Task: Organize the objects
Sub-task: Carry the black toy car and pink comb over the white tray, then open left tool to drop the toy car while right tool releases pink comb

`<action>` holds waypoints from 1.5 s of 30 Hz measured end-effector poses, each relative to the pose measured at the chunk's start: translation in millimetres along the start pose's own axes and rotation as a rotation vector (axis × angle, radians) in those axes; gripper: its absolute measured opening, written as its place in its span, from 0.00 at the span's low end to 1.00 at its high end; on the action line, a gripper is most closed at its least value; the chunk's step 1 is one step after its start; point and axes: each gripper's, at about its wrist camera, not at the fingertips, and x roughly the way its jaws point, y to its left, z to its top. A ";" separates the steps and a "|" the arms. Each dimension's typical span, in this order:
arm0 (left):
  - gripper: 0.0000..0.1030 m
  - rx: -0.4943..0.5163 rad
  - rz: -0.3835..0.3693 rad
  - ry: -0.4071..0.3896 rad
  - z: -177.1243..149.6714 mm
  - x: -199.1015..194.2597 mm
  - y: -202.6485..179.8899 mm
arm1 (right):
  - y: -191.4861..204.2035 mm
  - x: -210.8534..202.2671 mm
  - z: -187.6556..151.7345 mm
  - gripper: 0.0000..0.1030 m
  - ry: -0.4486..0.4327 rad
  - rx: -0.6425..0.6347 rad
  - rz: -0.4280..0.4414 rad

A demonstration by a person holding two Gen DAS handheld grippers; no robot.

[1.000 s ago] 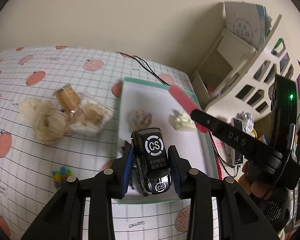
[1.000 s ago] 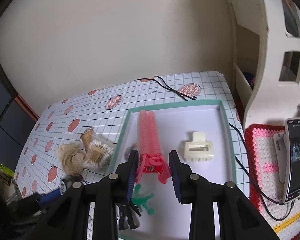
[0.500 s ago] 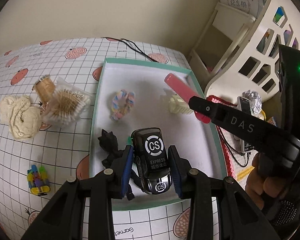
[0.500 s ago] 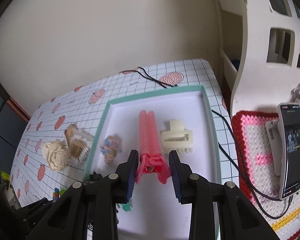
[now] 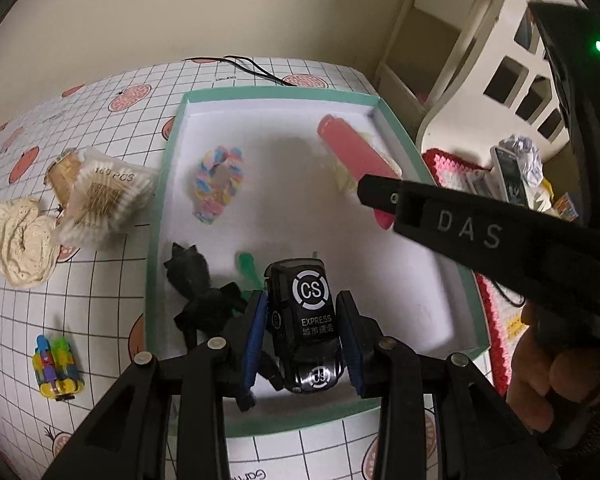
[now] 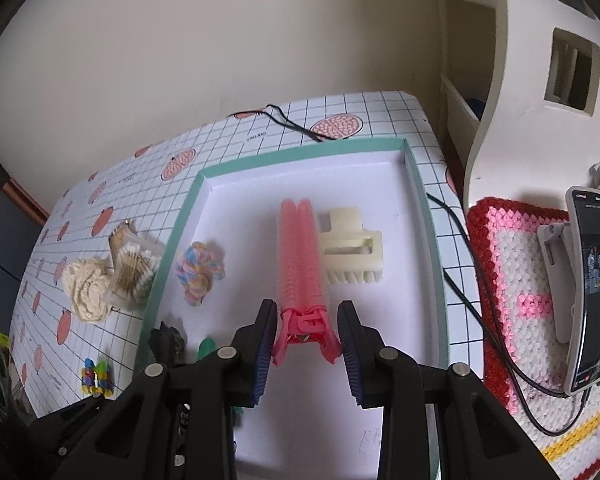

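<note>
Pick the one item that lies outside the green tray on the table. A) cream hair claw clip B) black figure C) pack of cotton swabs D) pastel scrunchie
C: the cotton swabs lie on the checked cloth left of the tray rim, while the scrunchie, clip and black figure sit on its white floor.

Home room, likely a bedroom corner. Fruit-print grid cloth (image 6: 340,112) on the counter, white cutout shelf (image 6: 540,80), crocheted mat (image 6: 516,256), phone (image 6: 594,292) charging.
</note>
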 end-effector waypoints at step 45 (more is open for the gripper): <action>0.61 -0.115 -0.056 -0.085 27.3 -38.4 44.8 | -8.7 0.4 -2.7 0.39 0.038 0.012 -0.008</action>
